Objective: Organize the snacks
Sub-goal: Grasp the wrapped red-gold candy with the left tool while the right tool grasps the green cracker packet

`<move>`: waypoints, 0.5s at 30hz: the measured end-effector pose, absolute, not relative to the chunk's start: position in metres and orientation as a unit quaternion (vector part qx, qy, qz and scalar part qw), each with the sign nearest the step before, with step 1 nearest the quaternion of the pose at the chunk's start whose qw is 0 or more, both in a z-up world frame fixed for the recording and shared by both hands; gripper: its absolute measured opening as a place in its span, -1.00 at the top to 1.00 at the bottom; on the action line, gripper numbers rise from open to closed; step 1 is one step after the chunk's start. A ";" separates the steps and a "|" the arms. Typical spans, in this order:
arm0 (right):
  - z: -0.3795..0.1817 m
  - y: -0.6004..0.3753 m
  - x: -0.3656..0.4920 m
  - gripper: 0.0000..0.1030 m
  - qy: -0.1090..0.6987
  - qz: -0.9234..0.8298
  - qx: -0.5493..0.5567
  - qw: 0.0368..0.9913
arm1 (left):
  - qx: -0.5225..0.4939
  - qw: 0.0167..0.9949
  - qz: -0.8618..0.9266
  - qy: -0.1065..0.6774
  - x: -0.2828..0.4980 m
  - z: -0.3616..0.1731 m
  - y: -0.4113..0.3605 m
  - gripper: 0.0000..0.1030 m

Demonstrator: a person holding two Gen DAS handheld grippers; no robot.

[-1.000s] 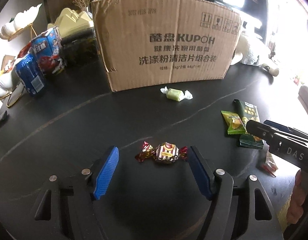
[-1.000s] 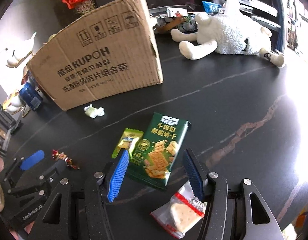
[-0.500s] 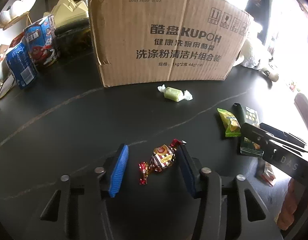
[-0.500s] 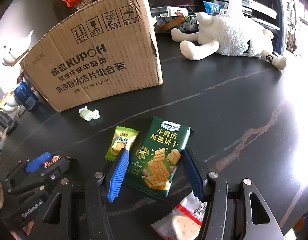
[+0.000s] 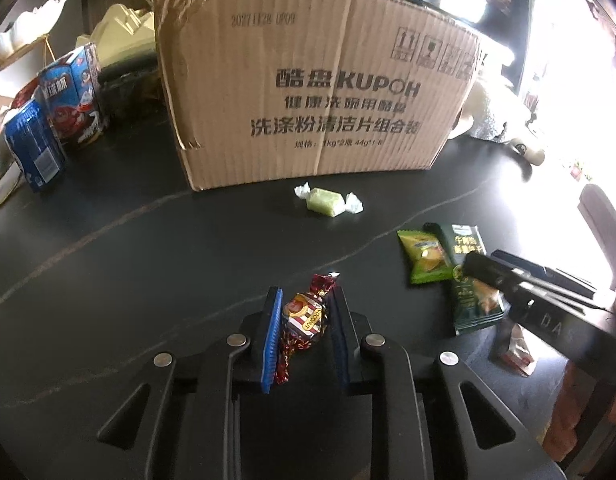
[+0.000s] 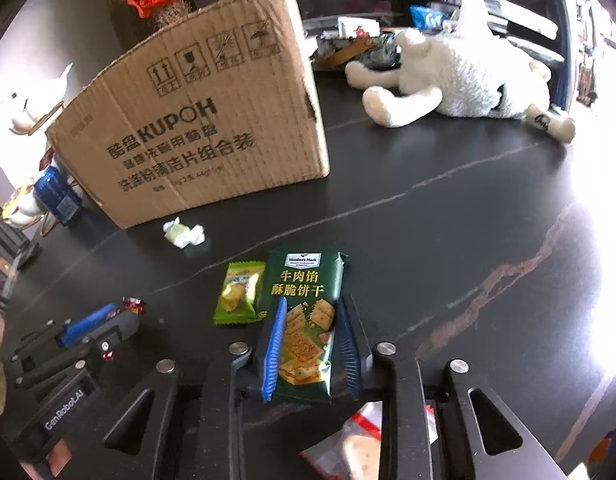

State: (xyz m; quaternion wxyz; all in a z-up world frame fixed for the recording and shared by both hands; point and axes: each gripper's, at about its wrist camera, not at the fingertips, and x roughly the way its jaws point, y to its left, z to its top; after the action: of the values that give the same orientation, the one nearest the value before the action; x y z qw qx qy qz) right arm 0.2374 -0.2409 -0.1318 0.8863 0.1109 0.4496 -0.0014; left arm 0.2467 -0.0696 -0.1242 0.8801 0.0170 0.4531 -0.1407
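My left gripper point(image 5: 304, 300) is shut on a red and gold wrapped candy point(image 5: 304, 320), just above the black table; it also shows in the right wrist view point(image 6: 104, 316). My right gripper point(image 6: 311, 312) is shut on a dark green cracker packet point(image 6: 308, 300), which also shows in the left wrist view point(image 5: 473, 296). A small light green snack packet point(image 6: 240, 296) lies against the cracker packet's left side. A pale green wrapped candy point(image 5: 327, 201) lies in front of the cardboard box point(image 5: 308, 92).
A clear red-trimmed cracker packet point(image 6: 359, 440) lies under my right gripper. Blue snack boxes point(image 5: 56, 116) stand left of the cardboard box. A white plush toy point(image 6: 459, 76) lies at the back right. Ornaments stand at the far left.
Both grippers have closed: the left on the wrapped candy, now turned upright between the pads, the right on the green cracker packet. Both views moved slightly closer to the box.
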 end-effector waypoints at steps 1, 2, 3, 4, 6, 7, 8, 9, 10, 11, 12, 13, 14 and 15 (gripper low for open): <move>-0.132 -0.240 0.237 0.08 0.451 -0.001 0.111 0.886 | 0.016 0.880 -0.142 0.453 0.247 -0.124 -0.069 0.54; -0.133 -0.238 0.238 0.06 0.453 -0.006 0.106 0.885 | 0.015 0.880 -0.142 0.453 0.247 -0.123 -0.068 0.54; -0.133 -0.237 0.238 0.06 0.453 -0.007 0.101 0.886 | 0.014 0.880 -0.141 0.454 0.247 -0.124 -0.066 0.54; -0.134 -0.236 0.239 0.06 0.454 -0.007 0.098 0.886 | 0.012 0.880 -0.141 0.454 0.247 -0.124 -0.065 0.54; -0.134 -0.233 0.240 0.06 0.456 -0.007 0.093 0.885 | 0.008 0.879 -0.143 0.456 0.247 -0.125 -0.063 0.54; -0.134 -0.231 0.240 0.06 0.457 -0.009 0.087 0.885 | 0.005 0.878 -0.144 0.457 0.247 -0.125 -0.062 0.54; -0.135 -0.229 0.244 0.06 0.459 -0.010 0.081 0.885 | 0.004 0.877 -0.145 0.457 0.247 -0.125 -0.061 0.54; -0.134 -0.227 0.244 0.06 0.460 -0.009 0.078 0.884 | 0.004 0.878 -0.145 0.457 0.247 -0.125 -0.060 0.54; -0.134 -0.225 0.246 0.05 0.461 -0.011 0.071 0.885 | 0.004 0.878 -0.145 0.456 0.247 -0.125 -0.059 0.54; -0.135 -0.222 0.247 0.03 0.461 -0.014 0.062 0.885 | 0.003 0.878 -0.145 0.456 0.247 -0.124 -0.058 0.54; -0.135 -0.221 0.248 -0.01 0.463 -0.015 0.060 0.884 | 0.002 0.878 -0.145 0.455 0.247 -0.124 -0.057 0.54; -0.134 -0.219 0.249 -0.03 0.466 -0.013 0.059 0.883 | 0.001 0.878 -0.145 0.455 0.247 -0.123 -0.056 0.54; -0.135 -0.216 0.249 -0.03 0.468 -0.015 0.051 0.882 | 0.001 0.879 -0.145 0.454 0.247 -0.123 -0.055 0.54; -0.135 -0.214 0.250 -0.03 0.467 -0.021 0.040 0.883 | 0.001 0.879 -0.145 0.454 0.247 -0.122 -0.055 0.54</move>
State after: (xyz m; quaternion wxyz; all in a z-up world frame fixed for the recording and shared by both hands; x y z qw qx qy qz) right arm 0.2499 -0.2141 -0.1355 0.8829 0.0399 0.4674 -0.0212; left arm 0.2469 -0.0546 -0.1220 0.8793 0.0006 0.4537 -0.1449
